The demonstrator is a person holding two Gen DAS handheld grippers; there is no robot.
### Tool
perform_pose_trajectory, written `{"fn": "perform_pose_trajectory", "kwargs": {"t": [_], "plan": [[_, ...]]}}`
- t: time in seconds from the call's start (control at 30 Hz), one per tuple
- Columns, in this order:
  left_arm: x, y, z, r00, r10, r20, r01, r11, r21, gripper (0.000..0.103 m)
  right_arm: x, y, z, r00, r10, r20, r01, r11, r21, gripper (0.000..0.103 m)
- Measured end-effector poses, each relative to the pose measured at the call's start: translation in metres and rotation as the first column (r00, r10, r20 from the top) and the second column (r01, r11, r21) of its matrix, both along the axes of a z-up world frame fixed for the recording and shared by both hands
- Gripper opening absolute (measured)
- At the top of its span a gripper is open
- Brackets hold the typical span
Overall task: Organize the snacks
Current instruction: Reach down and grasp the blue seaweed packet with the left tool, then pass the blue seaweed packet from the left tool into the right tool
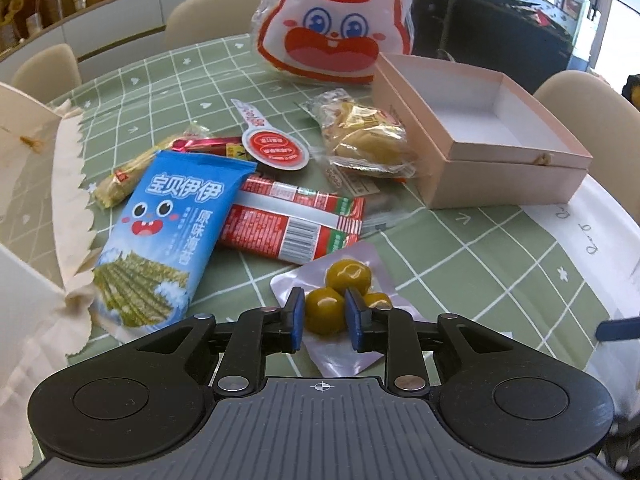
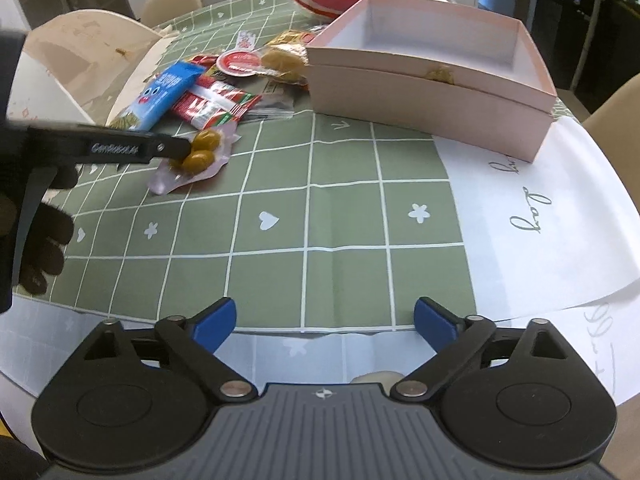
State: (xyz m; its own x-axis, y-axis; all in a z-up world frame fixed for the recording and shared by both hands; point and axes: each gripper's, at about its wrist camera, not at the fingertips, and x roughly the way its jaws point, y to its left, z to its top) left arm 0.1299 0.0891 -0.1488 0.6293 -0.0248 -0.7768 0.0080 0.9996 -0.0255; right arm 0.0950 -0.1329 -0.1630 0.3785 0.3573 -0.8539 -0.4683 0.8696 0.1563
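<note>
Green grid tablecloth point(image 2: 344, 216) covers the table, with a white sheet point(image 2: 532, 232) bearing script at 3 o'clock in the right wrist view.

Rabbit-face bag point(image 1: 336, 20) stands upright at 12 o'clock in the left wrist view, behind everything else.

Pink box point(image 1: 492, 140), lid off and interior white, sits at 2 o'clock in the left view, just right of the snack cluster; nothing visible inside.

Blue seaweed packet point(image 1: 168, 236) lies at 10 o'clock, overlapping the edge of the red striped packet point(image 1: 296, 220) beside it. Clear bag of yellow pastries point(image 1: 364, 140) lies between the red packet and the box, near the box wall. A round red-and-white tag point(image 1: 276, 148) rests above the red packet.

Clear pouch of green plums point(image 1: 340, 292) lies on the cloth at the near edge of the cluster.

Left gripper point(image 1: 324, 316) is down over that pouch, partly open, blue pads standing either side of one plum; whether the pads press on it cannot be told. No lift visible.

Right gripper point(image 2: 324, 320) hangs over bare cloth at 6 o'clock in its own view, jaws spread wide, nothing between them.

A dark-gloved hand point(image 2: 36, 216) shows at 9 o'clock.
</note>
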Motion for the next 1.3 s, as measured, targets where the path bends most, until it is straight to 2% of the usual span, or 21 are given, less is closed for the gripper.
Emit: {"fn": "perform_pose_trajectory", "kwargs": {"t": [0.07,0.17,0.27,0.33,0.4,0.47,0.57,0.67,0.73,0.8,0.9,0.97,1.07,1.1,1.2,1.3], "plan": [[0.003,0.002,0.000,1.000,0.021,-0.005,-0.021,1.000,-0.019,0.030,0.000,0.001,-0.001,1.000,0.009,0.001,-0.009,1.000,-0.002,0.103],[0.003,0.012,0.006,0.998,0.053,-0.020,-0.055,0.994,-0.091,0.028,0.000,0.001,-0.001,1.000,-0.002,0.003,0.002,1.000,0.007,0.103],[-0.003,0.032,0.022,0.988,0.129,0.084,-0.118,0.985,-0.123,0.028,-0.002,0.001,-0.002,1.000,-0.020,0.013,0.020,1.000,0.013,0.103],[-0.001,0.054,0.032,0.966,0.214,0.147,-0.198,0.973,-0.116,0.028,-0.003,0.004,-0.002,1.000,-0.009,0.024,0.009,1.000,-0.008,0.103],[0.008,0.078,0.033,0.939,0.301,0.164,-0.288,0.952,-0.099,0.026,-0.005,0.007,-0.003,0.999,0.013,0.033,-0.012,0.999,-0.034,0.103],[0.020,0.105,0.026,0.914,0.376,0.155,-0.362,0.926,-0.109,0.026,-0.006,0.011,-0.004,0.998,0.035,0.044,-0.032,0.998,-0.063,0.103],[0.038,0.138,0.009,0.895,0.437,0.090,-0.419,0.893,-0.167,0.026,-0.005,0.013,-0.003,0.999,0.021,0.043,-0.018,0.998,-0.068,0.101],[0.040,0.146,-0.001,0.915,0.399,0.058,-0.378,0.899,-0.223,0.025,0.001,0.012,0.004,0.999,0.005,0.036,-0.004,1.000,-0.028,0.092],[0.032,0.136,0.000,0.952,0.299,0.069,-0.277,0.934,-0.225,0.026,0.005,0.015,0.013,0.999,0.006,0.052,-0.007,1.000,0.019,0.092],[0.020,0.119,0.001,0.979,0.191,0.074,-0.176,0.968,-0.178,0.026,0.011,0.026,0.022,0.995,0.029,0.096,-0.034,0.998,0.046,0.092],[-0.001,0.092,0.000,0.993,0.096,0.062,-0.089,0.990,-0.105,0.026,0.021,0.055,0.030,0.982,0.095,0.166,-0.103,0.994,0.045,0.092],[-0.018,0.080,0.000,0.996,0.080,0.037,-0.075,0.990,-0.121,0.026,0.027,0.075,0.030,0.970,0.128,0.209,-0.138,0.990,0.037,0.086],[-0.045,0.079,0.000,0.994,0.109,-0.003,-0.107,0.972,-0.211,0.026,0.037,0.103,0.024,0.960,0.192,0.204,-0.202,0.979,0.030,0.076],[-0.053,0.079,-0.001,0.992,0.128,-0.018,-0.128,0.962,-0.239,0.027,0.039,0.110,0.019,0.956,0.216,0.198,-0.225,0.974,0.025,0.075],[-0.079,0.074,0.003,0.987,0.158,-0.010,-0.156,0.963,-0.221,0.027,0.043,0.122,0.007,0.953,0.241,0.186,-0.249,0.968,0.021,0.074],[-0.092,0.074,0.000,0.991,0.133,-0.030,-0.136,0.946,-0.293,0.027,0.048,0.117,0.002,0.962,0.229,0.147,-0.238,0.970,0.043,0.070]]}}
